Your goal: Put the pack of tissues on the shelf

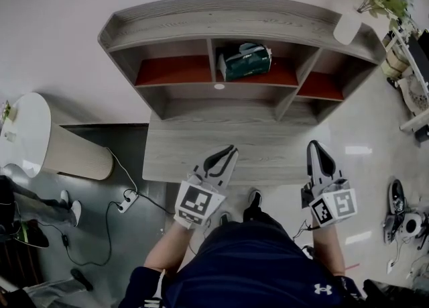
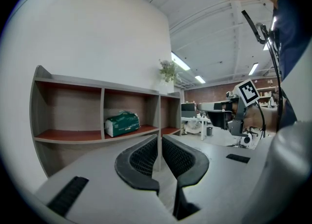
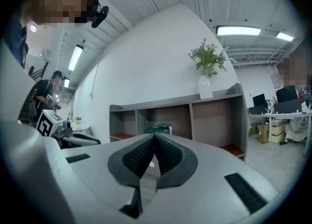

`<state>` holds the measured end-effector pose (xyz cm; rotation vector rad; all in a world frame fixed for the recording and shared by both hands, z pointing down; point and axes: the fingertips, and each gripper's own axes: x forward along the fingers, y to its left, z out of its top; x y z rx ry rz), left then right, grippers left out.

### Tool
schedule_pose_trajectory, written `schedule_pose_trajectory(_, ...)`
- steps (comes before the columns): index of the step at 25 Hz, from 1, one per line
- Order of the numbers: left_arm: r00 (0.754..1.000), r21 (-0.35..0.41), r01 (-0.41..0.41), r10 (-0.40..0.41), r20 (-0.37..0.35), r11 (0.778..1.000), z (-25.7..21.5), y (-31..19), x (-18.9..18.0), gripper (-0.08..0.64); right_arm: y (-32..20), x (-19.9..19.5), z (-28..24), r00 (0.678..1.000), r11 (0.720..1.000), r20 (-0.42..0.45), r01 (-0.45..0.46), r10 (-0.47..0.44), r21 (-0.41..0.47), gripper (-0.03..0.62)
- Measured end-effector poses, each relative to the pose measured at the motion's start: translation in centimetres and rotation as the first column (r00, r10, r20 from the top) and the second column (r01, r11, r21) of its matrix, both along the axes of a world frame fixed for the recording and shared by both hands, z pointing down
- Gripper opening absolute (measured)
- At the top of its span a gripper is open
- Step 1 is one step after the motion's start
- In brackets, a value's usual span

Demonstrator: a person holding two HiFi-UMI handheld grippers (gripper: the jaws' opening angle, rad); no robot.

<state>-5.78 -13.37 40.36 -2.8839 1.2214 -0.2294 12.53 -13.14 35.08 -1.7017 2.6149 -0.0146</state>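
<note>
The green pack of tissues (image 1: 246,60) lies in the middle compartment of the grey shelf (image 1: 167,21), on its red board. It also shows in the left gripper view (image 2: 122,123), and the pack (image 3: 157,130) peeks over the jaws in the right gripper view. My left gripper (image 1: 231,150) hovers over the desk's front edge, shut and empty, well short of the shelf. My right gripper (image 1: 314,144) is held beside it to the right, jaws together with nothing between them. The left gripper view shows its own tips (image 2: 159,137) closed, and the right gripper view shows the same (image 3: 154,135).
A white vase with a plant (image 1: 348,25) stands on the shelf's top right end. A round white table (image 1: 23,132) is at the left. A power strip with cables (image 1: 126,201) lies on the floor, and shoes (image 1: 395,196) at the right. A person (image 3: 44,96) stands far off.
</note>
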Motion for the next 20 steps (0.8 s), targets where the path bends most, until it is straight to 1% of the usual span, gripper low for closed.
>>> schedule_pose_trajectory(13,0.999,-0.019,0.031,-0.031,0.008,0.999,0.9,-1.1,-0.3,0.041,-1.4,0.4,0.5,1.0,1.0,0.02,0.009,-0.008,-0.012,0.011)
schedule_pose_trajectory(20,0.999,-0.025,0.029,-0.028,0.014,0.999,1.3,-1.8,0.4,0.041,-2.2,1.2,1.2,1.0,1.0,0.027,0.002,-0.002,-0.03,0.011)
